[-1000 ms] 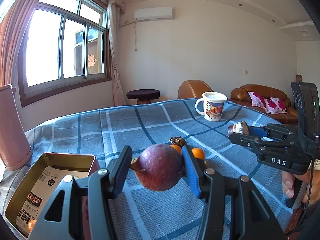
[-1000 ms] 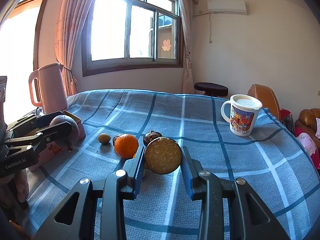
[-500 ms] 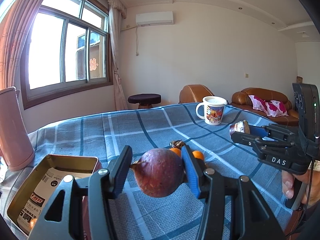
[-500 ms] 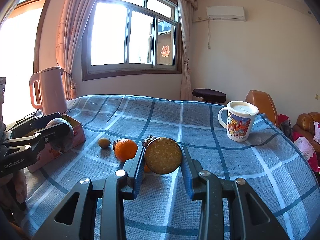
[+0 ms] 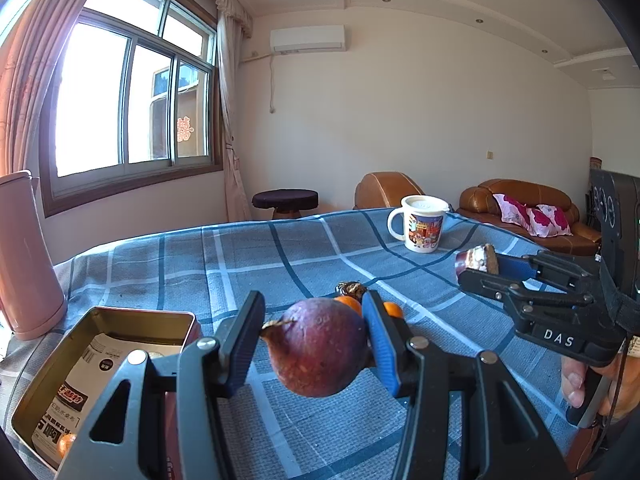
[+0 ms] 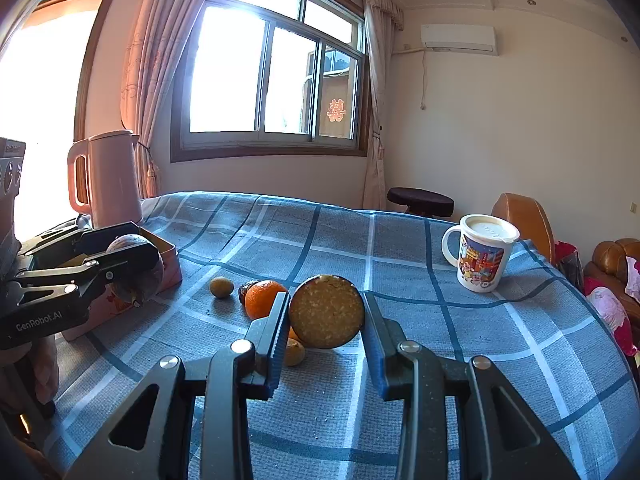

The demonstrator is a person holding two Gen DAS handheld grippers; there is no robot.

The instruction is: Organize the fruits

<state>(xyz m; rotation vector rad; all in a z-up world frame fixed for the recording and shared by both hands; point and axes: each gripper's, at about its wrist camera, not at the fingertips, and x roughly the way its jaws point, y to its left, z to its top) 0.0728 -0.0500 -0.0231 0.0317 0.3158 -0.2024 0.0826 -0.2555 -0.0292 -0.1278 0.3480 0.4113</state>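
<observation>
Bench [image 6: 400, 256] clutter, plaid-clothed
Lidded mug [image 6: 482, 258] far right; pink kettle [image 6: 110, 178] far left, by window [image 6: 272, 76]; stool [image 6: 420, 200] behind.

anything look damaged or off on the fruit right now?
Yes: the right gripper holds a cut half fruit, its tan flesh facing the camera, not a whole one. The purple fruit in the left gripper looks intact. Nothing spilled.
</observation>
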